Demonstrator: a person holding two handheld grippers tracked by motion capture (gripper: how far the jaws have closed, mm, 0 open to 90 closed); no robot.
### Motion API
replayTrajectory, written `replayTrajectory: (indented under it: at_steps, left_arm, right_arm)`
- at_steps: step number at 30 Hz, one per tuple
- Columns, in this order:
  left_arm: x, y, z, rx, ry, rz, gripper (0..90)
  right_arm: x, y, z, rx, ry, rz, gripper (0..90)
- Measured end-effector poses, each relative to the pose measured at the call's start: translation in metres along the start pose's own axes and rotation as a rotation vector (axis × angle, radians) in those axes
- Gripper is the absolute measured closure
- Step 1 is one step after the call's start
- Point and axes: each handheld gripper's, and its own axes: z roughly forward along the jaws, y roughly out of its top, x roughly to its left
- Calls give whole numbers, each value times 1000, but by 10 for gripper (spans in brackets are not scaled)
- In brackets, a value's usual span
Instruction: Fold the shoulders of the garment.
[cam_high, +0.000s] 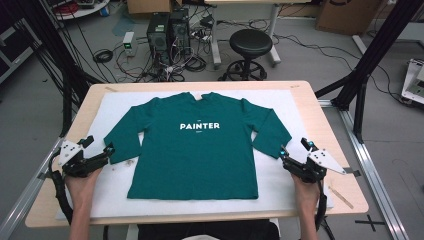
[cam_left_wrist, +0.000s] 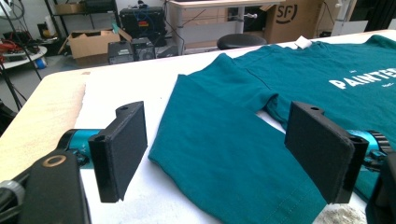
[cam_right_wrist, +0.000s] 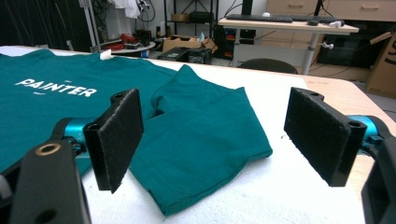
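Right now we have a teal long-sleeved shirt (cam_high: 195, 150) spread flat and face up on a white padded mat (cam_high: 280, 195) that covers most of the pale wooden table (cam_high: 345, 200). Its knit looks soft and matte, with "PAINTER" printed in white block letters across the chest, and its collar points to the far edge. Both sleeves angle outward and toward the near side, ending in stitched cuffs. Our left gripper (cam_high: 100, 152) sits at the near left, just beside the left sleeve cuff (cam_high: 120, 152), its flat black rectangular pads spread wide with nothing between them; in the left gripper view (cam_left_wrist: 215, 154) the sleeve fabric (cam_left_wrist: 224, 154) lies on the mat ahead of the open jaws. Our right gripper (cam_high: 295, 152) sits at the near right, just beside the right cuff (cam_high: 275, 145), jaws equally wide apart and holding nothing; in the right gripper view (cam_right_wrist: 212, 140) the pads (cam_right_wrist: 119, 135) show a rough, foam-like face and the cuff edge (cam_right_wrist: 205, 154) lies below and between them. Both forearms come in from the near edge, hands low over the mat, grippers angled inward toward the shirt.
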Motion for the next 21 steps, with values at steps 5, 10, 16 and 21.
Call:
replayTrajectory:
  at_steps: [5, 10, 16, 21]
  left_arm:
    - [0, 0, 1, 12, -12, 0, 211]
    - [-2, 1, 4, 37, -18, 28, 218]
    - [-3, 2, 5, 48, -23, 40, 221]
    - [-2, 2, 4, 47, -67, 41, 248]
  right_arm:
    - [0, 0, 0, 2, 0, 5, 201]
    - [0, 0, 0, -2, -5, 2, 201]
    - [-1, 0, 0, -6, -11, 5, 201]
    - [1, 1, 2, 22, -12, -7, 201]
